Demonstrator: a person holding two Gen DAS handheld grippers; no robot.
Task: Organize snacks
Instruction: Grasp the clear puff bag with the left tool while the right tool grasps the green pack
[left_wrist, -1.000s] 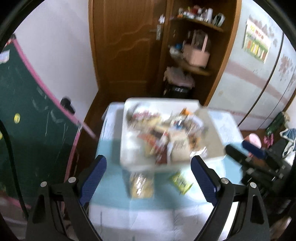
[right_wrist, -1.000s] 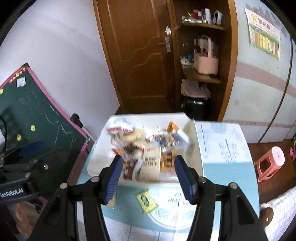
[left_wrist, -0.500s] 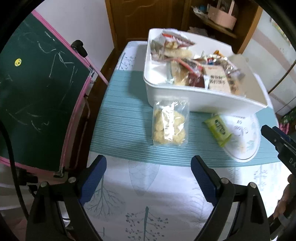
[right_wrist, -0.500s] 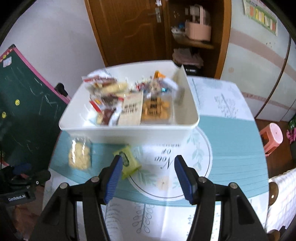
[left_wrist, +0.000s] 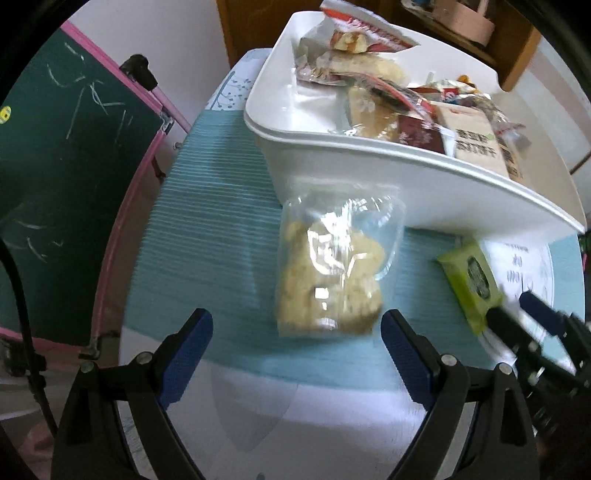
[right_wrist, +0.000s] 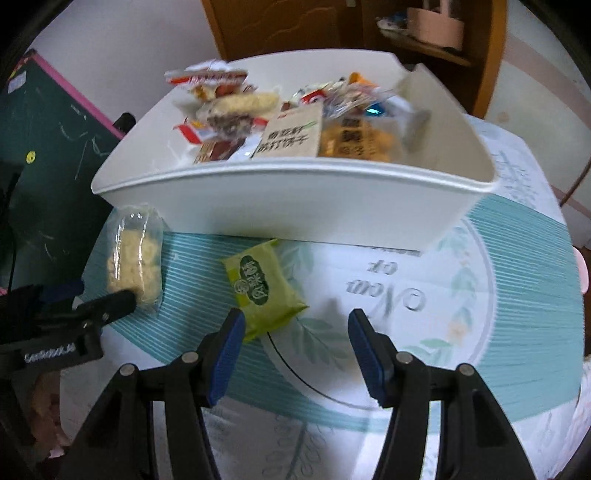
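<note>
Both tools have dropped from a high view of the room to just above the counter. The left hand-held gripper hangs open, empty, over the clear cookie bag. The right hand-held gripper is also open and empty, by the green packet. Both snacks lie near the white bin, so pickups look imminent.

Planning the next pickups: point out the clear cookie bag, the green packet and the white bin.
clear cookie bag (left_wrist: 332, 273), left wrist view, middle of bag
green packet (right_wrist: 260, 286), right wrist view, printed face
white bin (right_wrist: 295, 206), right wrist view, front wall
</note>
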